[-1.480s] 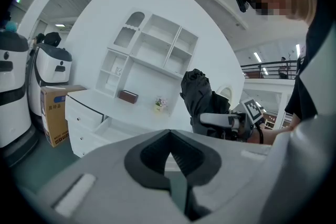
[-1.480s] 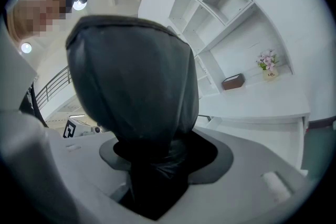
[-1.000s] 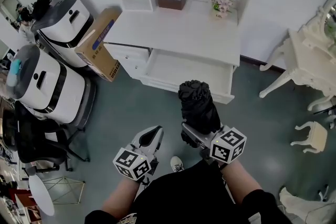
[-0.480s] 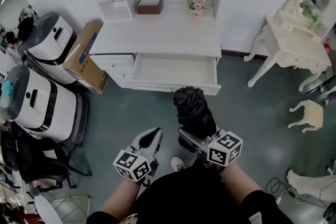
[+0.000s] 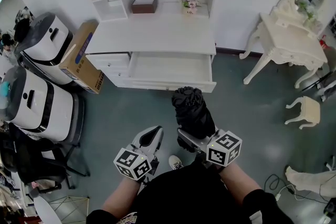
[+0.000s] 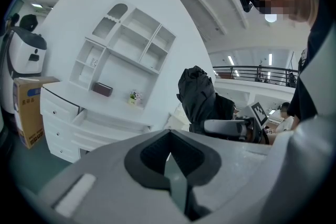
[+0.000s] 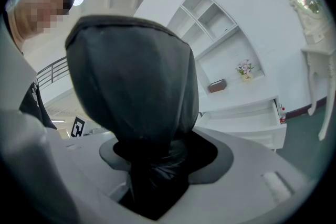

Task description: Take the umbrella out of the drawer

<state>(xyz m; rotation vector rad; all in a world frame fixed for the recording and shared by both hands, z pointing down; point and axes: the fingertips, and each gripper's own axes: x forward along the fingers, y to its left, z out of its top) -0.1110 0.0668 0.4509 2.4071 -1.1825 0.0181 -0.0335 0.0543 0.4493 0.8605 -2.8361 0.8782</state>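
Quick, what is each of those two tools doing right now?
Left tool: closed, empty.
Right tool: closed on the umbrella.

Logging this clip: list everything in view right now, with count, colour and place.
umbrella: 1, black, folded, held above the floor before the desk
desk: 1, white, shelved top, against the wall
drawer: 1, white, open under the desktop
brown box: 1, at the desk's back
flowers: 1 bunch, pinkish, right of the brown box
carton: 1, cardboard, leaning at the desk's left
machines: 2, white and black, far left
dressing table: 1, white, mirrored, right
stool: 1, white, right
left gripper: grey, shut, empty
right gripper: grey, shut on the umbrella
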